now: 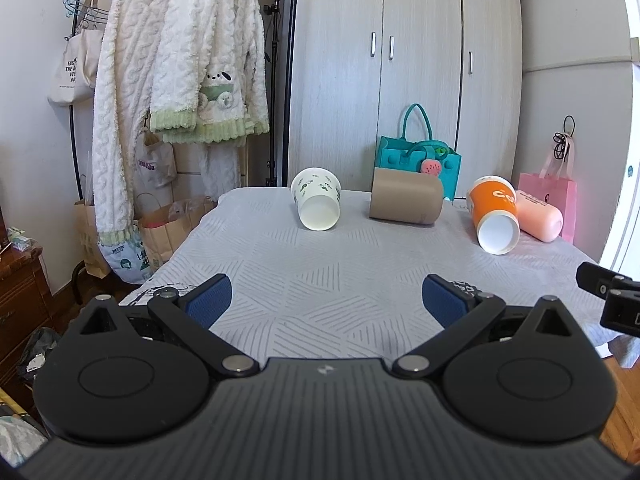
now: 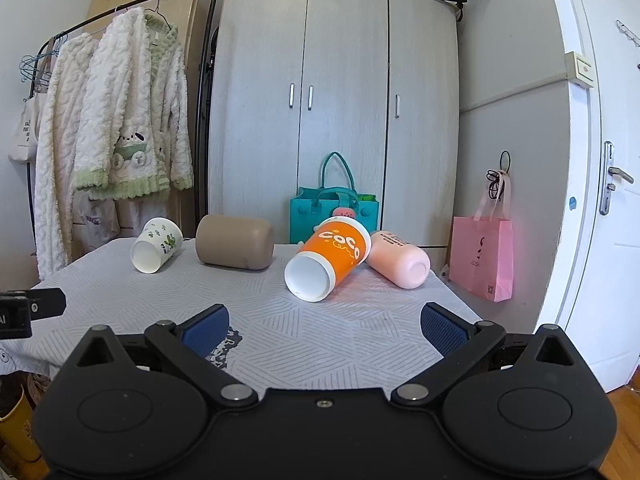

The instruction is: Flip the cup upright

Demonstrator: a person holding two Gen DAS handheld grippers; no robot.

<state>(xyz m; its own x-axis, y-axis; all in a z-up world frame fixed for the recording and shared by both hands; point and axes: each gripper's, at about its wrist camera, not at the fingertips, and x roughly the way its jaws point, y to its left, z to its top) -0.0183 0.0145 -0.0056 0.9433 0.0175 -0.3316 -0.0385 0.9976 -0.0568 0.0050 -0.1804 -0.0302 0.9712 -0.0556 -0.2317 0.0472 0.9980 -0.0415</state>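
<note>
A home bedroom is shown: a wardrobe is seen beside robes hung on a clothes rack.

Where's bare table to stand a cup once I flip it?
The near half of the table, between the cups and both open grippers, is bare. The back row is crowded: white cup, tan cup, orange cup touching pink cup.
</note>
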